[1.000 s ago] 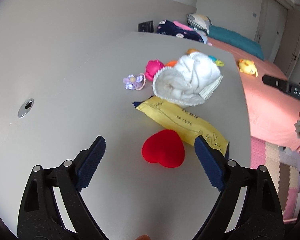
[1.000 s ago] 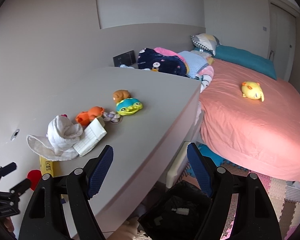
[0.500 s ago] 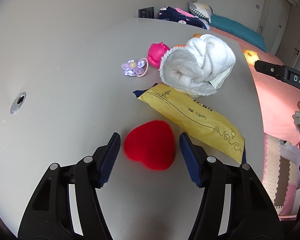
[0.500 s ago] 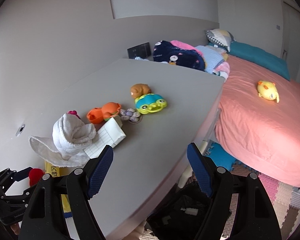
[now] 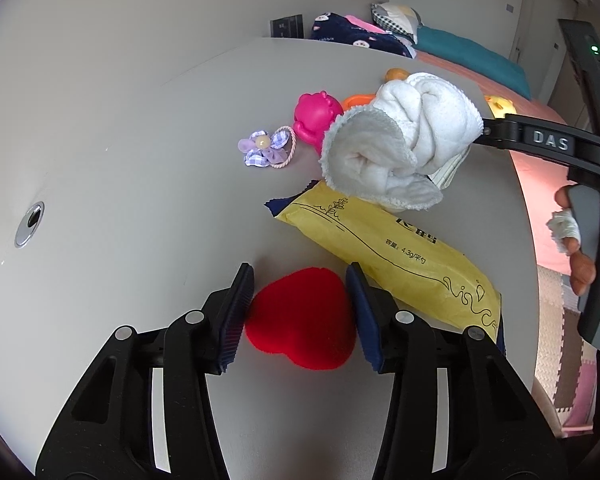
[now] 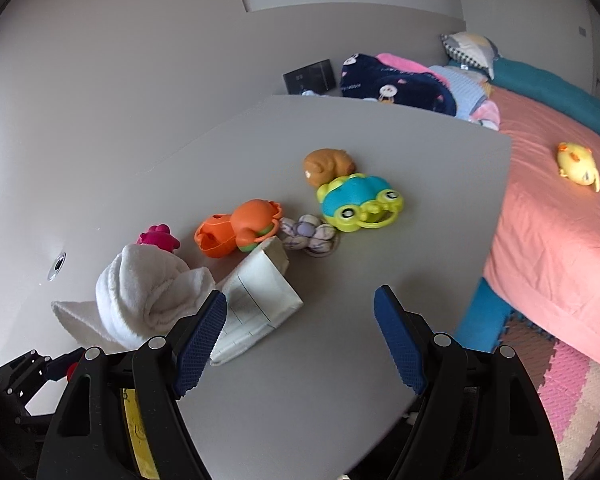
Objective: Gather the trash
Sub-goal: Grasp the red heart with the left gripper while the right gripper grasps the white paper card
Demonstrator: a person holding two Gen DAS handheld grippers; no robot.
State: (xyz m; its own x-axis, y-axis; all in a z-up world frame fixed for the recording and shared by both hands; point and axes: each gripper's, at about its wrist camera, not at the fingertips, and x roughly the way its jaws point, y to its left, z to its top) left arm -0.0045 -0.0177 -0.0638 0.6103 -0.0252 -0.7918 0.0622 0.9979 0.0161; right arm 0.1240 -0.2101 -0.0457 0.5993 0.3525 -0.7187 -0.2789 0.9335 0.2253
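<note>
A red heart (image 5: 304, 320) lies on the grey table (image 5: 120, 160) between the blue pads of my left gripper (image 5: 300, 280). Its jaws are closing and both pads touch the heart's sides. Right beside it lies a yellow wrapper (image 5: 392, 252), partly under a rolled white towel (image 5: 404, 148). My right gripper (image 6: 300, 312) hovers open over bare table, with a flattened white carton (image 6: 256, 300) and the towel (image 6: 140, 292) by its left finger. The yellow wrapper (image 6: 134, 436) shows under that finger's arm.
Toys crowd the table's middle: a pink one (image 5: 316, 116), an orange one (image 6: 236, 228), a blue-green frog rattle (image 6: 360, 200), a brown one (image 6: 328, 162), plus a purple hair tie (image 5: 264, 148). The table edge drops to a pink bed (image 6: 560, 240) and foam mats.
My left jaws have narrowed from wide apart onto the red heart's sides. The right gripper has come forward and lower over the table, closer to the towel and carton.
</note>
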